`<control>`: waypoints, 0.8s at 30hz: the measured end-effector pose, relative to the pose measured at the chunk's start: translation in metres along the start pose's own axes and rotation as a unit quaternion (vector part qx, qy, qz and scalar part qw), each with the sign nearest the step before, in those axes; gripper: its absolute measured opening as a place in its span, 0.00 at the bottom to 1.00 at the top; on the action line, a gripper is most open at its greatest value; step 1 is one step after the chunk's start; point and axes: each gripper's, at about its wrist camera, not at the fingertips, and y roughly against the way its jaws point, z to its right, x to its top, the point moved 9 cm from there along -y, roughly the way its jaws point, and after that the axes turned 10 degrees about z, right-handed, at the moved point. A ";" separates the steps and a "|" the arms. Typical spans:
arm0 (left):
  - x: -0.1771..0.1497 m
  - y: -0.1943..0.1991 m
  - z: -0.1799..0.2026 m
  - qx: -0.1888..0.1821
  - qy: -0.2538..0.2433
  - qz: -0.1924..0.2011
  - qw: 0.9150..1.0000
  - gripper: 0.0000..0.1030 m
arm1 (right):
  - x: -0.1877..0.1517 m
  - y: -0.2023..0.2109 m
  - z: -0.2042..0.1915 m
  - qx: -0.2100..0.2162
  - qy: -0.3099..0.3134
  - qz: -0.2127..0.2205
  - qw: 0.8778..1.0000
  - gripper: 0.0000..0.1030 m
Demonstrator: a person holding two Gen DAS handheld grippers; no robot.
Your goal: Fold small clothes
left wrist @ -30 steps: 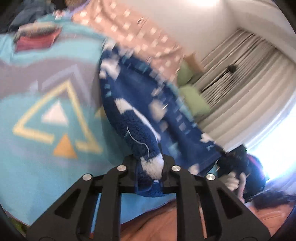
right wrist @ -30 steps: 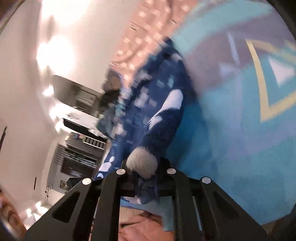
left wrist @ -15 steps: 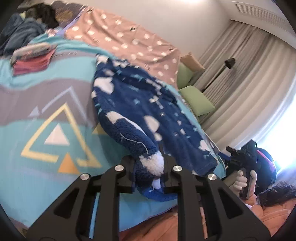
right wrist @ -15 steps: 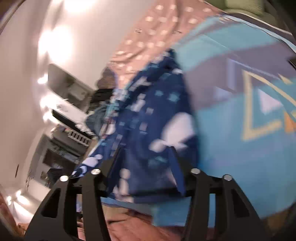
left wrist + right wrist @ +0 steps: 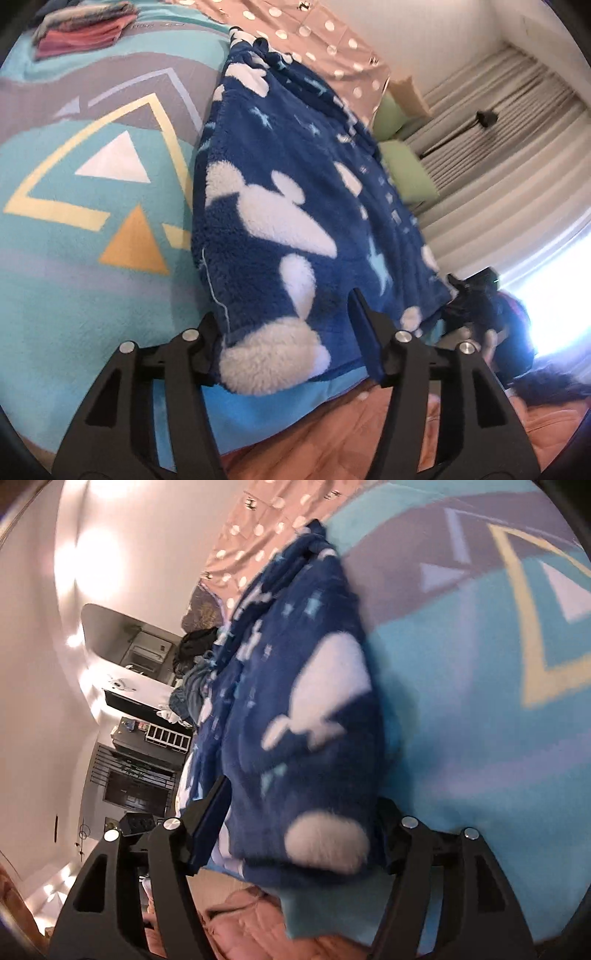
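Note:
A blue fleece garment (image 5: 295, 192) with white shapes and pale stars lies spread on the teal patterned blanket (image 5: 92, 295). Its near hem reaches the bed's front edge. My left gripper (image 5: 282, 314) straddles the hem's left corner, where a white fluffy patch (image 5: 269, 358) sits. Its jaws are opening and the pads stand off the cloth. In the right wrist view my right gripper (image 5: 301, 801) straddles the garment (image 5: 303, 686) at its other corner, around a white patch (image 5: 325, 842). Its jaws are opening too, with the cloth loose between them.
A folded stack of clothes (image 5: 85, 29) lies at the blanket's far left. A pink dotted sheet (image 5: 332, 48), green pillows (image 5: 406, 173) and curtains (image 5: 498, 147) lie beyond. A pink-orange quilt (image 5: 332, 424) hangs under the bed edge. Dark clothes (image 5: 195, 646) and shelves (image 5: 147, 775) show left.
Both grippers were shut on the garment's hem corners and holding it up. They sank to the blanket and their jaws spread, the right one first, leaving the garment lying flat.

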 end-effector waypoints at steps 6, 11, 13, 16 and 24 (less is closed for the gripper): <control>0.007 -0.003 -0.002 -0.033 0.032 0.015 0.999 0.26 | 0.004 -0.018 -0.001 -0.005 -0.010 -0.003 1.000 0.15; 0.026 0.006 0.025 -0.056 0.006 0.063 0.996 0.12 | 0.009 -0.011 -0.014 0.032 -0.040 0.021 0.998 0.11; 0.037 0.017 0.048 -0.069 -0.026 0.087 0.993 0.12 | 0.019 0.002 -0.035 0.060 -0.026 0.041 0.997 0.10; 0.055 0.031 0.077 -0.074 -0.076 0.119 0.987 0.12 | 0.032 0.014 -0.062 0.081 0.005 0.061 0.995 0.10; 0.086 0.044 0.099 -0.081 -0.101 0.157 0.979 0.12 | 0.056 0.011 -0.101 0.112 0.037 0.078 0.990 0.10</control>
